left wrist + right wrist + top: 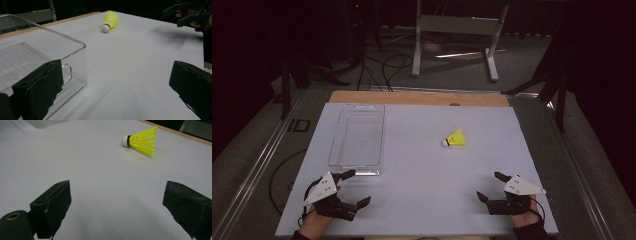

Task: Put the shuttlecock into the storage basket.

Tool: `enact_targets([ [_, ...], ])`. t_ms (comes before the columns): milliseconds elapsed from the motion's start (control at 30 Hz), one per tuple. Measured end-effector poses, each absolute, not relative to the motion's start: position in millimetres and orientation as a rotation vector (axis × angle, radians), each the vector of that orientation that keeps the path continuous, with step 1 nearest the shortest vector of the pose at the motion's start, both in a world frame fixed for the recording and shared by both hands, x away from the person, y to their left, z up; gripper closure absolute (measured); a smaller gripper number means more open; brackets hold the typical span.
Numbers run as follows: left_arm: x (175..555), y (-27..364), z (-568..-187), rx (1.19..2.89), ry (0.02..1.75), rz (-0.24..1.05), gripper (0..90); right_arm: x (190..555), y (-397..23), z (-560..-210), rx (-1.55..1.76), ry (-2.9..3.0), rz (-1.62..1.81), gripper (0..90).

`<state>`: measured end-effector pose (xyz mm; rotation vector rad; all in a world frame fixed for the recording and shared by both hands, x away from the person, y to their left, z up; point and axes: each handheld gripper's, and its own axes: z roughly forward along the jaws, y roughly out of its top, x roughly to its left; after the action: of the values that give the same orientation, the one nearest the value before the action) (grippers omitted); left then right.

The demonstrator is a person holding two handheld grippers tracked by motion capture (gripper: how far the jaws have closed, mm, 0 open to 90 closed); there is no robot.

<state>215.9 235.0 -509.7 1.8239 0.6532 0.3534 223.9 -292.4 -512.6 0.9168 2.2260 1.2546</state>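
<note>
Two grippers sit low on the white counter (422, 170), one in each of the person's hands, and neither one has anything in it. From the high view, the left gripper (354, 189) is down at about 7 o'clock on the board, jaws spread wide, with its grey three-cornered plate on top. One of its jaws is just beside the near end of the clear plastic tray (357, 135), which lies lengthwise along the left side of the counter, roughly 10 o'clock from the middle. In the left gripper view you can see that tray's rounded corner and its little handle loop right past the left jaw, touching or not I can't tell.

The right gripper (490, 186) is over at about 5 o'clock, jaws also spread wide apart, nothing but bare counter between them in the right gripper view.

The yellow shuttlecock (454, 139) is the thing nearest to the action. It lies on its side at about 1 o'clock from the counter's centre, well apart from both grippers and from the tray. In the high view, its white cork tip points toward 8 o'clock and the yellow skirt flares toward 2 o'clock. A black band sits between cork and skirt in the right gripper view. It shows at about 12 o'clock from the right gripper's jaws.
</note>
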Motion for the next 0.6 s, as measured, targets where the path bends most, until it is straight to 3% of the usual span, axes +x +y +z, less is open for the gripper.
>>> enact_targets([
  [600,218.2,228.0,-496.5,1.863,0.612,0.327,0.1,221.4,-289.5,-508.4,0.904,2.218,1.273,8.1],
])
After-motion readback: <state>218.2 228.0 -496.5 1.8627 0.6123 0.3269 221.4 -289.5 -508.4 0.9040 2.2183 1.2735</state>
